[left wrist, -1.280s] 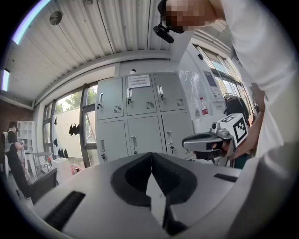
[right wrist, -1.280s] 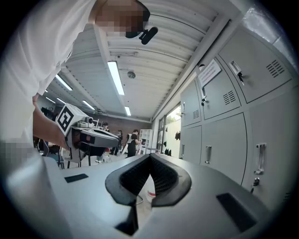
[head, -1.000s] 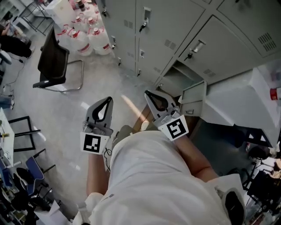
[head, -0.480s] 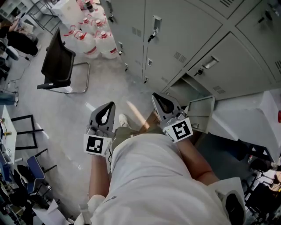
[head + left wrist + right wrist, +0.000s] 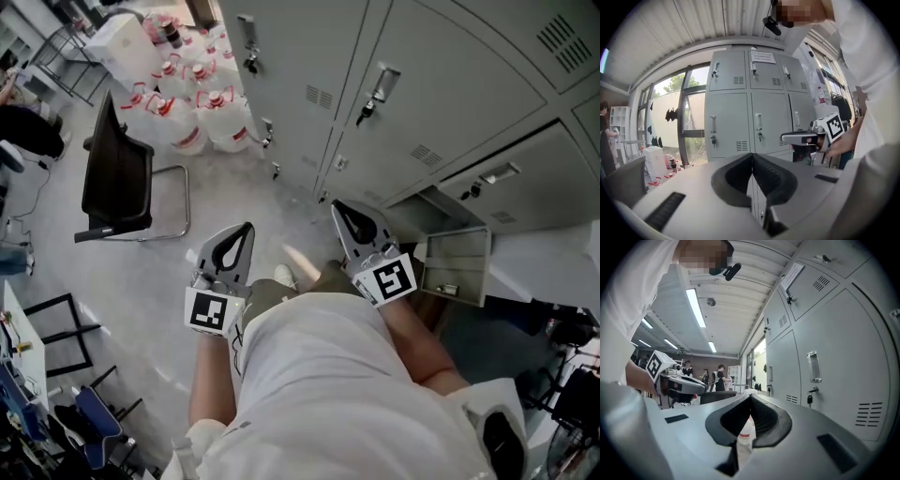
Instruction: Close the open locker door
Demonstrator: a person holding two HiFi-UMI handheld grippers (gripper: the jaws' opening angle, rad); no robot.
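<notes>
the open locker door hangs out from the bottom row of the lockers, just to the right of the right gripper and not touched by it. the left gripper is held further left, over the floor. both pairs of jaws are pressed together with nothing between them, which suits this job: it looks like the approach, and a closed pair makes a blunt pusher

to do it well, i would bring the right gripper round to the door's outer face near its free edge, not near the hinge, and push along the swing until the door meets its frame. keep off the small latch part on the inner face, and keep the left gripper clear of the gap

only the head view shows the door and the dark compartment behind it. the left gripper view faces the locker fronts square on, with the right gripper across the lower right, so i cannot tell the door there. the right gripper view runs along closed fronts towards people far off, and misses the door altogether
</notes>
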